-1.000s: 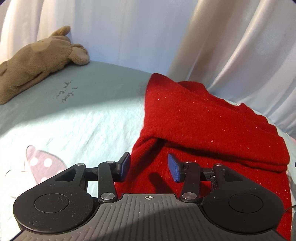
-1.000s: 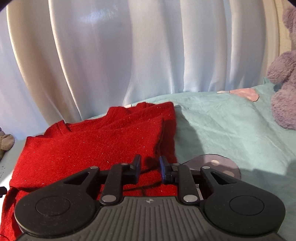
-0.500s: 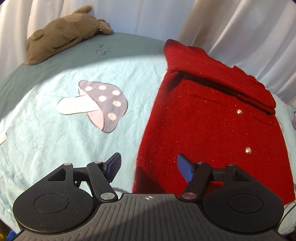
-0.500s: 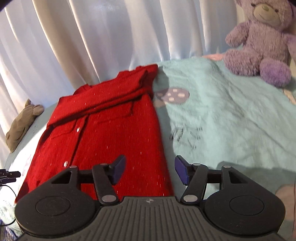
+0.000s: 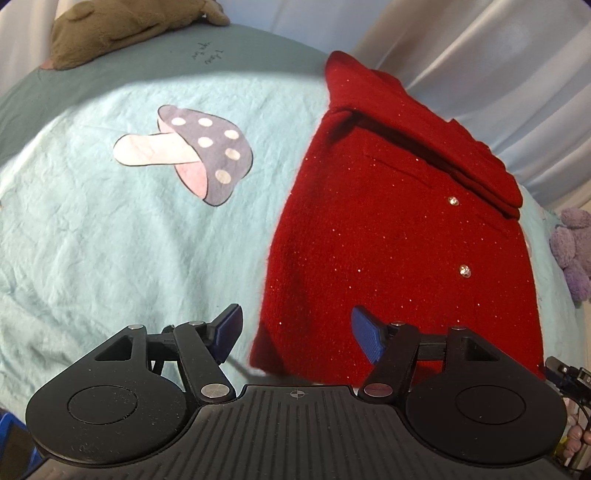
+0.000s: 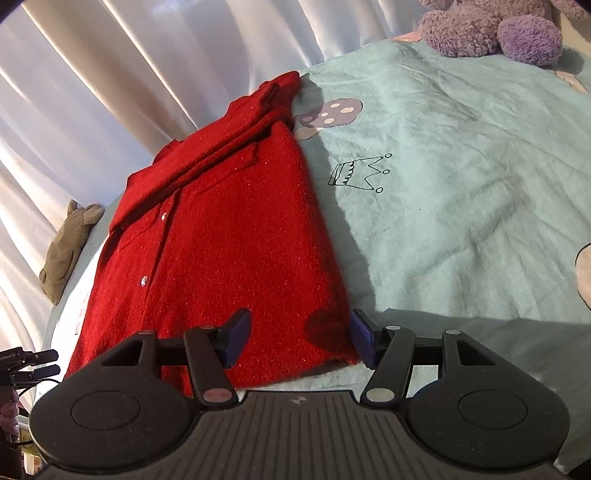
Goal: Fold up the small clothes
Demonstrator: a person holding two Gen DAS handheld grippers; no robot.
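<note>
Left wrist view. Red cardigan (image 5: pixel 399 236): lies flat on the mint bedsheet (image 5: pixel 92 240), right of a printed mushroom (image 5: pixel 188 155); its far end is folded over into a thick band, two shiny buttons showing below. Left gripper (image 5: pixel 295 334): jaws apart and closing, blue pads straddling the cardigan's near left corner without pressing it; nothing grasped. Brown plush toy (image 5: pixel 122 29): at the far left edge of the bed. White curtain (image 5: pixel 498 74): behind the bed.

Right wrist view. Red cardigan (image 6: pixel 221 240): same garment, running away from the camera toward the curtain (image 6: pixel 110 74). Right gripper (image 6: pixel 299 336): released, jaws spread over the near right corner of the hem, pads clear of the cloth. Bedsheet (image 6: pixel 461 203): crown drawing (image 6: pixel 360 173) just right of the cardigan. Purple teddy bear (image 6: pixel 491 27): far right.
</note>
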